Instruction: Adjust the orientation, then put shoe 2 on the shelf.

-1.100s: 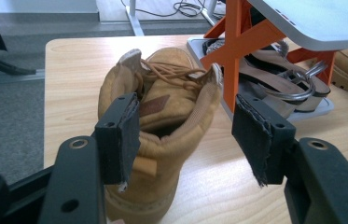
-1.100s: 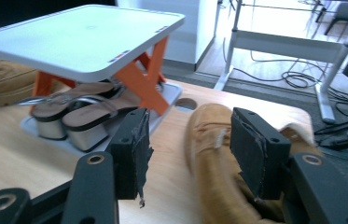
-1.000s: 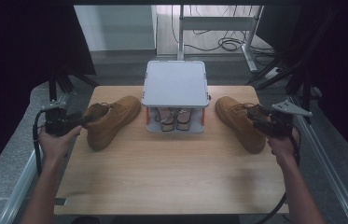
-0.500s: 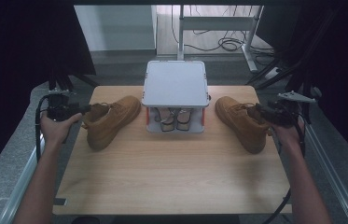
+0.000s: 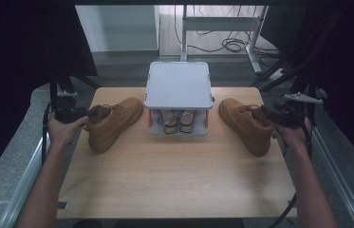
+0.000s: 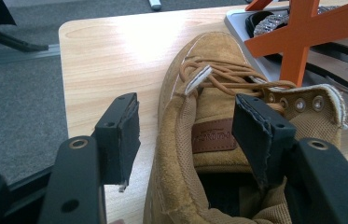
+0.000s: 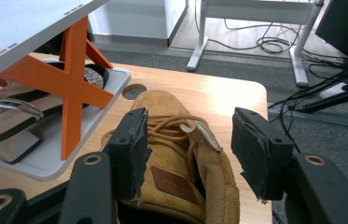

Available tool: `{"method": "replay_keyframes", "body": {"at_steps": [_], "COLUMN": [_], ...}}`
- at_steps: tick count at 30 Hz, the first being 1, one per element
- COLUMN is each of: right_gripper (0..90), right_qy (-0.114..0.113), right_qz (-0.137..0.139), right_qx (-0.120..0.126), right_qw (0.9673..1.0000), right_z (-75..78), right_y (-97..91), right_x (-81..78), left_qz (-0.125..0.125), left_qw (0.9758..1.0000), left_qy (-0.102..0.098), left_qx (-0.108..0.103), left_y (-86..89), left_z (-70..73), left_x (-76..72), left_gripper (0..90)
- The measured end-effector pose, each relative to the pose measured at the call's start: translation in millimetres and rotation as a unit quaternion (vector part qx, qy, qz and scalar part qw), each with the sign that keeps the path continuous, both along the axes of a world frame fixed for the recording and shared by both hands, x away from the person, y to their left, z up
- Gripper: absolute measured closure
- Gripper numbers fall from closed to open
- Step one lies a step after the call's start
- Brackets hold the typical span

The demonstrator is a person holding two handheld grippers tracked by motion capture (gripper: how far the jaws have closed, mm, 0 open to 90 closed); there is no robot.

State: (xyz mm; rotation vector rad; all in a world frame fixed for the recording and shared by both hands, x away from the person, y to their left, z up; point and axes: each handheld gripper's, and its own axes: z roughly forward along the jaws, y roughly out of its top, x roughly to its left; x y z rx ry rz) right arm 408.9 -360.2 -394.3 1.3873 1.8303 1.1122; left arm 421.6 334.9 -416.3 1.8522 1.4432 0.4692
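Near edge of the desk (image 5: 174, 190) bare, both forearms entering from the bottom and angled outward, one to each boot. Left gripper (image 5: 80, 115) set at the heel end of the left boot (image 5: 113, 121), jaws apart and straddling the collar: in the left gripper view one pad (image 6: 124, 135) hangs outside the suede wall, the other (image 6: 255, 133) sits over the opening beside the tongue, neither pressing yet. Placed so, probably, to pinch the collar wall, the stiffest handle a boot offers. Right gripper (image 5: 270, 115) mirrored at the heel end of the right boot (image 5: 246, 123), jaws likewise apart, having just been opening a little, with the padded collar between the pads (image 7: 132, 149) and no squeeze visible.

Both boots resting on the desk, soles down, toes pointing toward the far middle, left one at the left of the shoe rack (image 5: 179, 85), right one at its right, each close to the rack but apart from it. Angled inward like that, likely ready to be carried toward the rack.

Farther on, rack standing at the far middle of the desk: grey top shelf bare, orange cross-braces (image 7: 69, 84) at the sides, a pair of sandals (image 5: 177, 121) already on the lower tray. Top shelf looks the probable home for the boots.

Beyond the desk, floor with cables and a white table frame (image 5: 222, 28).
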Motion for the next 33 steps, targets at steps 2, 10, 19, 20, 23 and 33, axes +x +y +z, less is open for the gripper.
{"method": "replay_keyframes", "body": {"at_steps": [2, 10, 19, 20, 23, 33], "right_gripper": [45.6, 43.9, 42.9, 42.6, 42.4, 43.5], "right_qy": [0.004, 0.023, 0.034, 0.035, 0.043, 0.065], "right_qz": [0.000, -0.008, -0.007, -0.006, -0.007, -0.002], "right_qx": [-0.002, -0.015, -0.024, -0.027, -0.037, -0.044], "right_qw": [1.0000, 0.9996, 0.9991, 0.9990, 0.9984, 0.9969], "right_z": [-1.4, -9.8, -13.2, -13.8, -15.3, -21.2], "right_y": [0.2, -2.6, -2.9, -2.4, -2.0, -3.7], "right_x": [2.1, 12.1, 16.6, 17.4, 19.6, 28.0], "left_qz": [0.003, 0.007, 0.013, 0.012, 0.012, 0.003], "left_qw": [1.0000, 1.0000, 0.9999, 0.9999, 0.9998, 0.9994], "left_qy": [0.001, 0.005, 0.007, 0.009, 0.014, 0.032], "left_qx": [-0.002, -0.001, -0.001, -0.002, -0.002, 0.014], "left_y": [0.9, 4.7, 11.4, 11.1, 9.9, -1.6], "left_z": [-0.1, -0.8, -0.4, -1.1, -4.0, -8.9], "left_x": [0.3, 0.7, -2.7, -2.0, 1.5, 16.0], "left_gripper": [42.0, 41.7, 41.4, 41.3, 41.2, 41.9]}}
